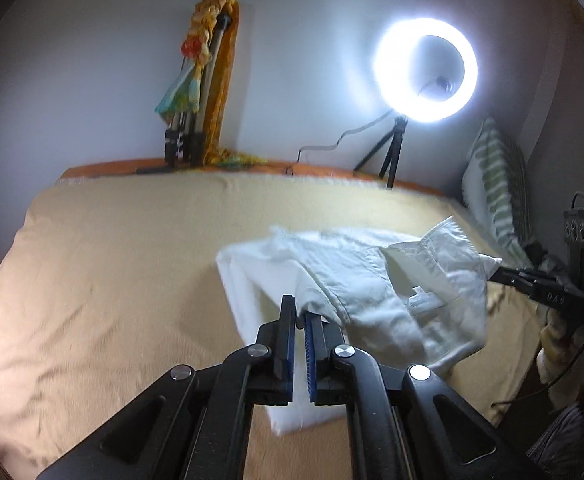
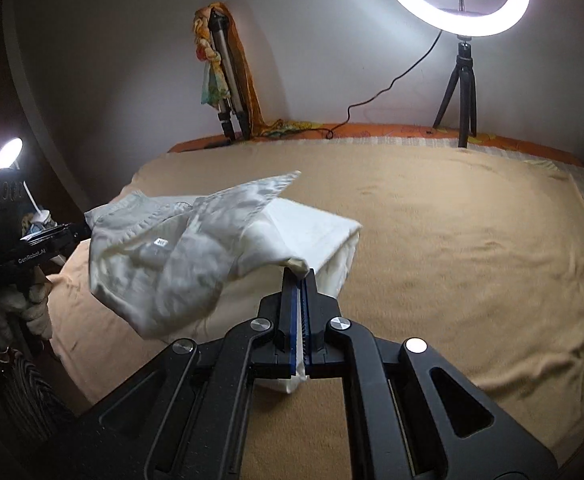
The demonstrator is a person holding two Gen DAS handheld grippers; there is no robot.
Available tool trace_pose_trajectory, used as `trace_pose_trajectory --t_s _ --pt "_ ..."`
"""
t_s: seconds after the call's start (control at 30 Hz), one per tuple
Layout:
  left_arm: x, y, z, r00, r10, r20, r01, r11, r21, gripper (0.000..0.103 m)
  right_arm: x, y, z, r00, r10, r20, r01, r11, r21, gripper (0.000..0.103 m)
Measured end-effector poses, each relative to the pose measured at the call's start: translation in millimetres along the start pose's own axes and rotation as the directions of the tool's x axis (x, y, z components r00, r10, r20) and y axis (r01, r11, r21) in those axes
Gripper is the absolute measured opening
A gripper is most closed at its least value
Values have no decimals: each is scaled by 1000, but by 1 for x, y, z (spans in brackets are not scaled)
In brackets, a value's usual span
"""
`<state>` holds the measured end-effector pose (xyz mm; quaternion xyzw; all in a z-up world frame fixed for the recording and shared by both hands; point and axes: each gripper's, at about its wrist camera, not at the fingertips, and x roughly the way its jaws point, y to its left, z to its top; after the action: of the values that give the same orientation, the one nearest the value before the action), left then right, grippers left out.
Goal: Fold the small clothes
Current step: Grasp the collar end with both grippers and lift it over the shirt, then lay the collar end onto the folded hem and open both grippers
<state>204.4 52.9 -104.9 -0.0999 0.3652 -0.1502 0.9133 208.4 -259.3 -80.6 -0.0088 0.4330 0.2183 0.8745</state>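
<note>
A small white garment (image 1: 372, 272) with a sewn label hangs stretched between both grippers above the beige blanket (image 1: 111, 260). My left gripper (image 1: 299, 309) is shut on one edge of the garment, and cloth bunches between its blue pads. At the right of the left wrist view, my right gripper (image 1: 495, 274) pinches the opposite corner. In the right wrist view the right gripper (image 2: 298, 274) is shut on the garment (image 2: 163, 272), with white cloth running down between its pads. The left gripper (image 2: 83, 231) holds the far left corner. The garment's lower part droops toward the blanket (image 2: 452, 240).
A lit ring light (image 1: 426, 70) on a small tripod (image 2: 458, 92) stands at the far edge of the bed. A folded tripod draped with an orange scarf (image 1: 207, 92) leans on the wall. A striped pillow (image 1: 496, 188) lies at the right. A small lamp (image 2: 7, 154) glows beyond the bed's left side.
</note>
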Motion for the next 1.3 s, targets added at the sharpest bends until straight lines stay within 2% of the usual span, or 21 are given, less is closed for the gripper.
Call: trace_pose_trajectory --t_s 0.17,0.27,0.33,0.4,0.43,0.47,0.5,0.53,0.57,0.67,0.73,0.8,0.83,0.87,0.93,1.03,1.07,1.13,1.17,1.23,1.3 --pt "4 7 -40 997 -2 -71 1 1000 -11 1 5 3 -30 996 -66 -52 63 997 -49 3" --pt "-7 11 -52 997 -6 -71 3 1000 -30 4 1 -12 -37 995 -73 -71 75 997 18 3" --pt "-14 17 -52 998 -19 -61 16 998 -61 16 -5 -28 -40 997 -46 -69 54 992 113 3" --pt "-17 28 -49 997 -58 -48 52 990 -131 34 -10 -47 -38 999 27 -42 -16 972 233 4" --pt "-18 35 -46 995 -86 -41 77 980 -186 34 -10 -57 -38 996 81 -24 -70 950 305 9" --pt "-18 40 -44 994 -105 -31 96 969 -227 36 -10 -64 -38 992 129 -5 -118 926 359 19" --pt "-17 46 -43 991 -131 -21 120 953 -276 39 -9 -70 -39 983 182 19 -173 893 416 24" --pt "-16 51 -42 988 -155 -15 142 935 -324 39 -6 -75 -41 975 220 32 -210 866 455 37" --pt "-12 57 -41 982 -187 -11 169 911 -375 40 -2 -77 -41 968 249 39 -236 844 482 41" --pt "7 66 -39 962 -271 -20 230 850 -475 38 17 -81 -45 941 336 36 -299 778 553 41" --pt "21 65 -39 952 -302 -43 242 833 -497 28 30 -82 -47 924 380 38 -326 733 597 41" --pt "32 63 -38 940 -336 -63 259 821 -509 10 41 -83 -49 912 409 38 -343 707 619 41" --pt "36 62 -38 936 -345 -71 262 817 -514 5 46 -81 -48 908 417 40 -350 701 622 36" --pt "40 60 -38 932 -353 -78 265 815 -516 0 50 -78 -47 900 434 39 -362 697 618 25" --pt "40 58 -37 930 -359 -79 270 814 -515 0 52 -68 -40 904 427 33 -363 722 589 9" --pt "30 57 -34 915 -399 -58 309 788 -533 0 37 -50 -26 920 391 42 -360 794 490 5" --pt "27 56 -33 913 -404 -55 317 787 -529 0 28 -45 -21 934 354 41 -335 833 441 5" --pt "22 55 -35 919 -388 -68 305 811 -499 0 14 -38 -15 963 265 41 -262 902 344 4" --pt "23 53 -39 931 -352 -99 268 841 -471 0 14 -36 -15 976 218 22 -214 927 309 4" --pt "36 51 -51 939 -295 -176 196 881 -431 0 27 -37 -22 980 197 -40 -176 938 299 4" --pt "41 51 -59 942 -274 -194 174 893 -416 0 42 -31 -31 982 151 -113 -118 959 257 4"
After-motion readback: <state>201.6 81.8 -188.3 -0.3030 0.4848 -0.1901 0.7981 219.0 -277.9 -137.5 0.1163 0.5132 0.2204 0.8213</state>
